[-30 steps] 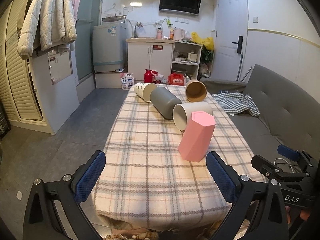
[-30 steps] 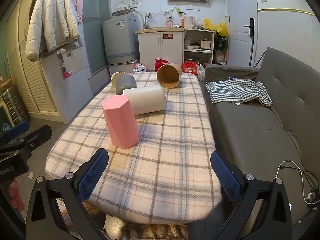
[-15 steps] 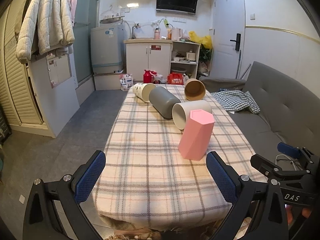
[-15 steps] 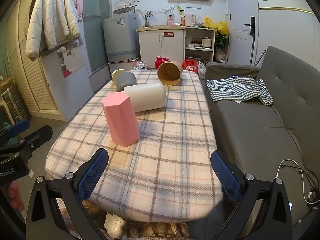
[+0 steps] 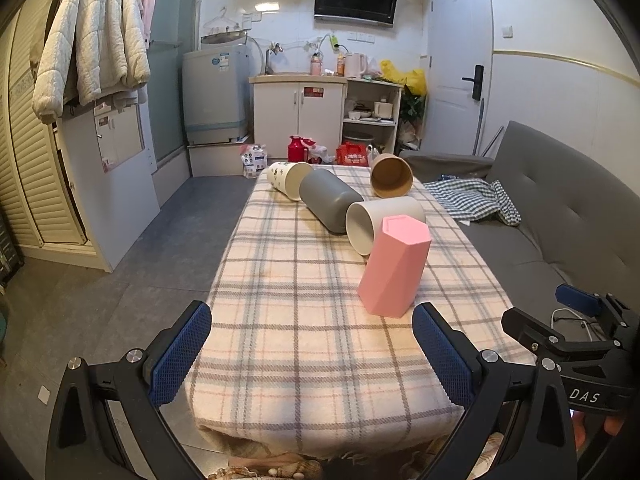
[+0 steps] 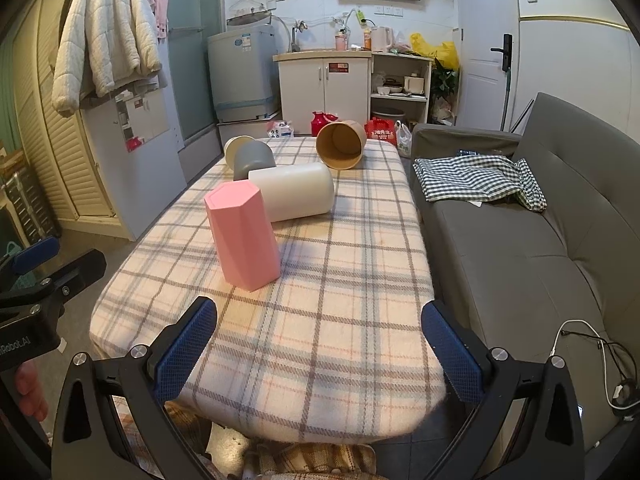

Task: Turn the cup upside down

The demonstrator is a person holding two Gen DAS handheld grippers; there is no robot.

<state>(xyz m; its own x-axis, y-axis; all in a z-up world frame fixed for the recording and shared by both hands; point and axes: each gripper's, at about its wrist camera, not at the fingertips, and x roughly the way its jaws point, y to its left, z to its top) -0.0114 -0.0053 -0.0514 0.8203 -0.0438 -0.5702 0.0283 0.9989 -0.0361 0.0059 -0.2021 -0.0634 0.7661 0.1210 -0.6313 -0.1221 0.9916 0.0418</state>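
Cups: 1 pink cup standing, 4 lying.

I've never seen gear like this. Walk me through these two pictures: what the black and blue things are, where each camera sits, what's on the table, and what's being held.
No robot here: a person holds a hand-held two-finger tool in each hand. Each picture comes from a fisheye camera on one tool, looking forward along its blue-padded fingers. One shows the left tool, with the other tool at its right edge; the other shows the right tool. Both are open and hold nothing.

On the plaid-covered table a pink faceted cup stands mouth down. Behind it four cups lie on their sides: a white cup, a grey cup, a patterned cup and a brown paper cup.
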